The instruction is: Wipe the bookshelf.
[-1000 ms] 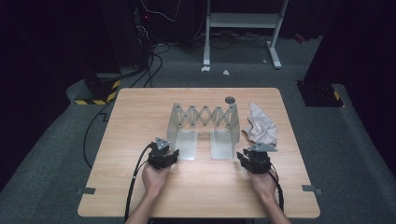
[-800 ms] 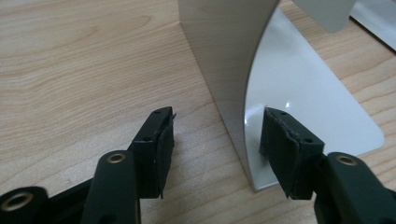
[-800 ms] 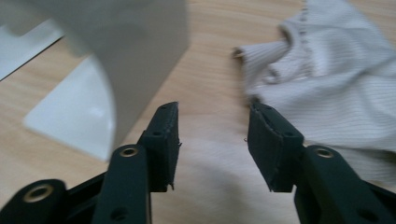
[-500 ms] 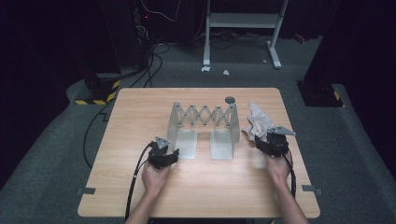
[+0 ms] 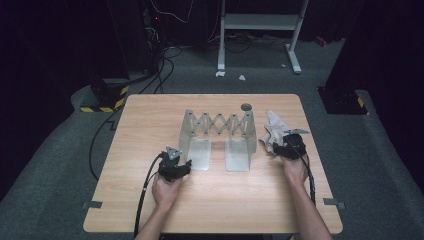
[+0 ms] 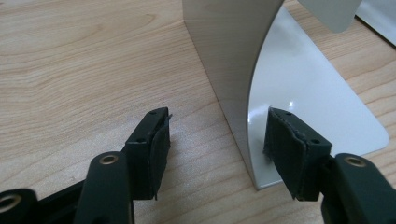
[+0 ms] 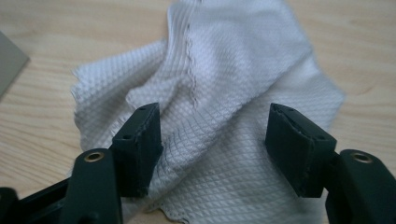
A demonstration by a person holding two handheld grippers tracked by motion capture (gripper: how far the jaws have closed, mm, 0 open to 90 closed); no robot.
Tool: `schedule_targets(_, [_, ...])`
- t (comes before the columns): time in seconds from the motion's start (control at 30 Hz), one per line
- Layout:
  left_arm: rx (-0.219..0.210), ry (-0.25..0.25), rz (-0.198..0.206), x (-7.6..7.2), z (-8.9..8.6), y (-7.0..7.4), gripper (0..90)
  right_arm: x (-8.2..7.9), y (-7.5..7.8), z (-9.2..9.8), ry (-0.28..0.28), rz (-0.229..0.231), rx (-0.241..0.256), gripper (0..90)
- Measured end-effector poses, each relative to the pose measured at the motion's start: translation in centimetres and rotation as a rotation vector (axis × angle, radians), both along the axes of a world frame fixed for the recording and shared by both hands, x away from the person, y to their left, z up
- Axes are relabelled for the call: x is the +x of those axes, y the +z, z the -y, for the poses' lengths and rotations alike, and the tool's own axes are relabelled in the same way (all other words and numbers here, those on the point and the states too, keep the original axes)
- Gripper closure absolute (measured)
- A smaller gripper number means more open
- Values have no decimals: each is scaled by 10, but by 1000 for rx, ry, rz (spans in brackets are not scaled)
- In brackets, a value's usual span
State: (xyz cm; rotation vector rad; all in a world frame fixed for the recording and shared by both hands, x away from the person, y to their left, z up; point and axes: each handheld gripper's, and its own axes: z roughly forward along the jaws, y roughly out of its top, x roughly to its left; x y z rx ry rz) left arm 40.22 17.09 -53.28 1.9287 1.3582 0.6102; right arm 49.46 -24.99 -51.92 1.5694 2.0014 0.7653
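1. Counter [image 5: 150, 200] of pale wood is carrying an expanding silver metal bookend rack [image 5: 218, 137] at its middle.
2. Left hand-held gripper [image 5: 176, 167] is sitting at the rack's near left corner, jaws wide apart and straddling the upright metal end plate [image 6: 233, 60], gripping nothing.
3. Right hand-held gripper [image 5: 286, 146] is hovering at the near edge of a crumpled white waffle-weave cloth [image 7: 224, 93], which is lying just right of the rack; its jaws are gaping wide over the fabric, holding nothing.
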Motion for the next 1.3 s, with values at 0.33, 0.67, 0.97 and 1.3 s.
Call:
schedule_targets(0.33, [-4,6,3,-2,-1,0,430,-12,-1,-5,74,25,8,795])
schedule_targets(0.67, [-9,12,3,-2,-1,0,449,-39,5,-25,191,43,-3,834])
schedule_targets(0.97, [-4,8,4,-1,-1,0,449,-59,14,-45,333,28,38,835])
schedule_targets(1.3, [-6,2,5,-1,0,0,459,-67,16,-55,394,15,95,836])
